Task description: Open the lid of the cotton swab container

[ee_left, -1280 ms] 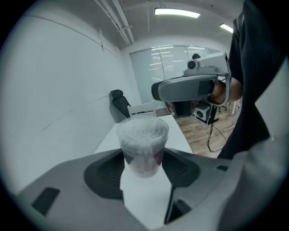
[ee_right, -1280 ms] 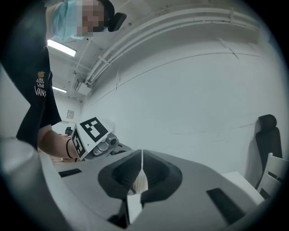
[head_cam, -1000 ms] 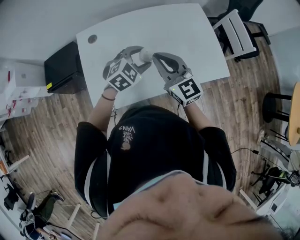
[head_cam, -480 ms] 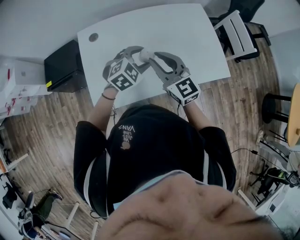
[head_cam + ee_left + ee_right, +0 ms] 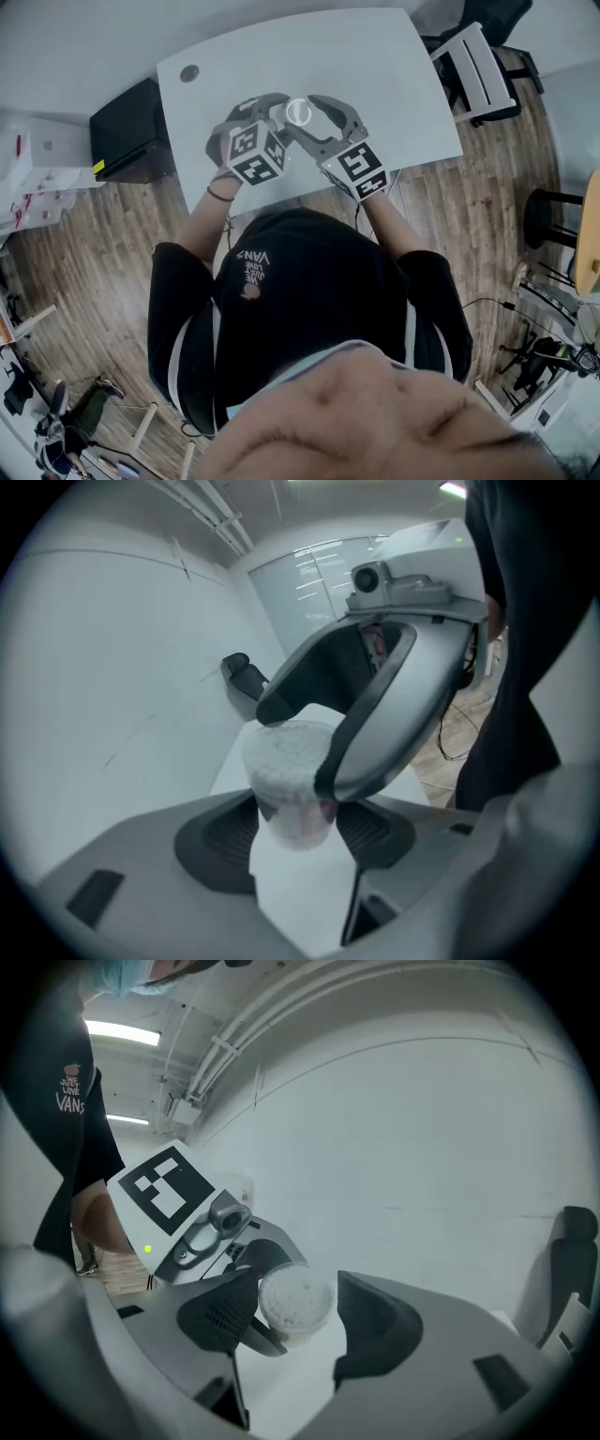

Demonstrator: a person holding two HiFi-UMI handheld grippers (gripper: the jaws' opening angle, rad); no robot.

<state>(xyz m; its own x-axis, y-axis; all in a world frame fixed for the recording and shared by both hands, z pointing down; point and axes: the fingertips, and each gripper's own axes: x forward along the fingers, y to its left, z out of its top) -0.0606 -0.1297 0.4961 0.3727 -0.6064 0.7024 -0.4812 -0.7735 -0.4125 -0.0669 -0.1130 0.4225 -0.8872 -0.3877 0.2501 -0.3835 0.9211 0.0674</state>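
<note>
Left gripper (image 5: 298,829) clamps the container (image 5: 284,766) by its lower body, over the table (image 5: 375,66) toward its near edge. Right gripper (image 5: 298,1314) jaws, just opened wide, flank its top.

We hold our left forearm (image 5: 201,223) and right forearm (image 5: 386,221) forward and angled inward, so the two grippers meet nose to nose. Our left gripper (image 5: 279,112) tilts downward, and its fingers (image 5: 225,832) are clamped on the lower body of the cotton swab container (image 5: 286,761). Our right gripper (image 5: 314,117) lies nearer level and faces the left one. Its fingers (image 5: 380,1321) have just been opening and stand wide apart with the container's top between them. One finger sits just beside the top and the other stands clear of it.
</note>
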